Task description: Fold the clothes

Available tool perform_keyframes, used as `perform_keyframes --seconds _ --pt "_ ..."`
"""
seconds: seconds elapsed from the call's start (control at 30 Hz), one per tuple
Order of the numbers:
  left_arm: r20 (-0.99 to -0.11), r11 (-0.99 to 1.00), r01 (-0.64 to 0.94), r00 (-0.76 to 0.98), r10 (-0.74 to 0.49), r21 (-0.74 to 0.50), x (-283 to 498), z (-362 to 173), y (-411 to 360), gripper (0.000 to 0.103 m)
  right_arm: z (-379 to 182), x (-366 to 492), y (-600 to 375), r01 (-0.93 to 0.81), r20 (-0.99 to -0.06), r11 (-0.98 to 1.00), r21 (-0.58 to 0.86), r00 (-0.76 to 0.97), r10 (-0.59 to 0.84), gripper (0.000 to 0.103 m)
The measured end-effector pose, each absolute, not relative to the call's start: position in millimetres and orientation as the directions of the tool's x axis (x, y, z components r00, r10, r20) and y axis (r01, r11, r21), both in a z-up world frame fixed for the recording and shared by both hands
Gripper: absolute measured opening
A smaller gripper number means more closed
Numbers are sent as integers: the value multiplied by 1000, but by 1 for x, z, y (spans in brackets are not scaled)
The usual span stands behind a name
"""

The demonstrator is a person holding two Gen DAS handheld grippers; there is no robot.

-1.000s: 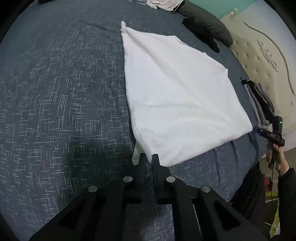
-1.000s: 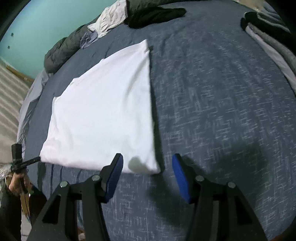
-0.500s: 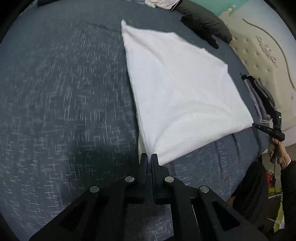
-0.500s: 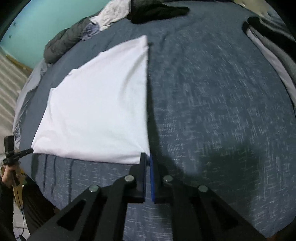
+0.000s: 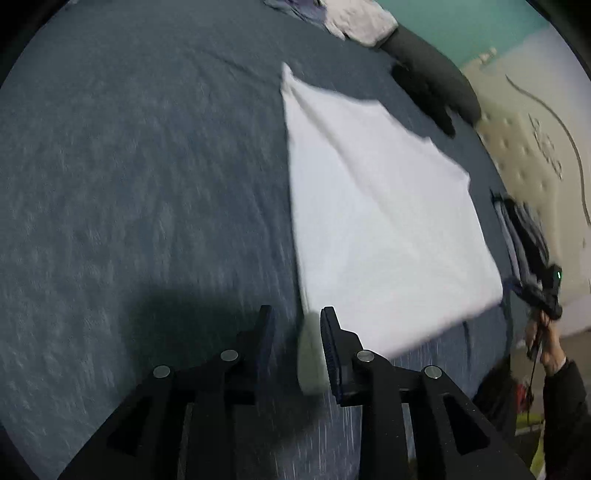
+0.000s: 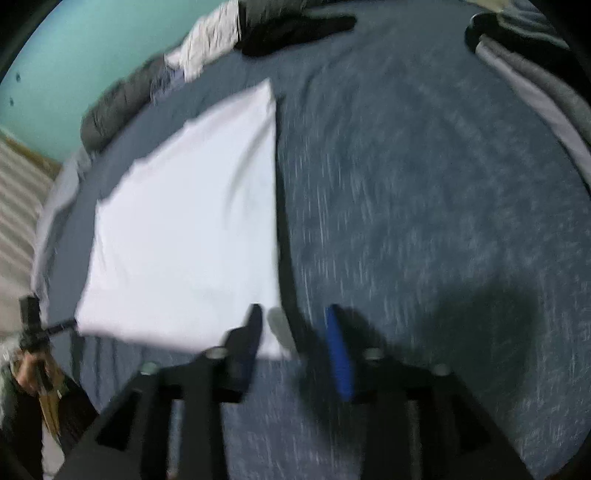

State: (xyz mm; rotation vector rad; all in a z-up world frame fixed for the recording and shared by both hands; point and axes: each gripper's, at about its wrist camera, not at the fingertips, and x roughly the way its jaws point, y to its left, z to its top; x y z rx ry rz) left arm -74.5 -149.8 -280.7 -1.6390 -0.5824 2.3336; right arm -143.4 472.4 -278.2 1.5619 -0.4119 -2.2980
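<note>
Dark blue woven bedspread (image 5: 147,184), flecked with pale threads, filling most of both views and blurred by motion. Teal wall (image 6: 92,48) behind it at the far edge. Cream tufted headboard (image 5: 535,155) with a curling dark line, seen only from the left wrist; striped pale floor or rug (image 6: 18,192) at the bed's side, seen only from the right wrist.

White garment (image 5: 376,221), folded flat into a broad panel, lying on the bedspread between the two grippers, its near edge toward the bed's edge. Heap of unfolded clothes along the far side: dark grey padded piece (image 6: 114,110), black piece (image 6: 295,26), pale crumpled piece (image 6: 210,44). Stack of folded grey and dark clothes (image 6: 535,85) near the headboard side, plain from the right wrist, only a blurred sliver from the left.

Left gripper (image 5: 297,334) at the garment's near left corner, jaws opening, the corner loose between the pads and not pinched. Right gripper (image 6: 293,326) at the near right corner, jaws opening likewise, blue pad apart from the cloth, corner lying free in the gap. Bare hand (image 5: 546,347) with dark sleeve gripping the right gripper's handle, visible only at the left view's edge.
</note>
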Motion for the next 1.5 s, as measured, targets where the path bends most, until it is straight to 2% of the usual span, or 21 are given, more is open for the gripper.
perform_keyframes --seconds 0.2,0.5,0.67,0.7,0.73,0.77,0.8,0.83,0.9,0.97,1.23,1.4,1.47,1.5 --pt "-814 -878 88 -428 392 -470 -134 -284 -155 33 -275 -193 454 94 -804 -884 457 -382 -456 41" --pt "-807 -860 109 -420 415 -498 -168 -316 -156 33 -303 -259 429 96 -853 -902 421 -296 -430 42" --pt "-789 -854 84 -439 430 -513 -167 -312 -158 31 -317 -272 425 96 -866 -910 403 -281 -413 42" --pt "-788 -857 73 -437 433 -511 -168 -311 -156 28 -317 -272 424 100 -868 -913 396 -282 -408 42" --pt "-788 -859 62 -435 436 -509 -168 -310 -154 24 -317 -272 423 108 -872 -916 385 -283 -400 35" --pt "-792 -864 54 -431 433 -501 -168 -310 -151 15 -316 -271 421 117 -876 -920 374 -283 -391 28" --pt "-795 -868 46 -428 429 -494 -168 -310 -149 8 -316 -270 420 128 -883 -927 352 -282 -375 17" --pt "-799 -873 38 -425 426 -486 -168 -310 -146 6 -315 -269 418 139 -887 -931 338 -284 -364 10" --pt "-804 -882 34 -430 412 -470 -166 -308 -146 3 -313 -267 417 153 -889 -935 321 -291 -353 1" --pt "-804 -884 42 -438 402 -465 -164 -305 -149 2 -311 -265 417 155 -899 -947 281 -304 -316 0" --pt "-802 -873 107 -462 380 -476 -154 -306 -167 2 -304 -260 446 74 -904 -971 230 -353 -241 0" --pt "-801 -863 124 -454 390 -490 -157 -309 -166 5 -297 -255 451 77 -853 -932 353 -382 -354 2" --pt "-804 -868 128 -460 377 -480 -155 -305 -165 5 -297 -254 453 70 -843 -920 385 -379 -381 15" --pt "-805 -872 128 -465 367 -472 -154 -303 -163 6 -298 -255 453 72 -837 -914 400 -378 -396 33"
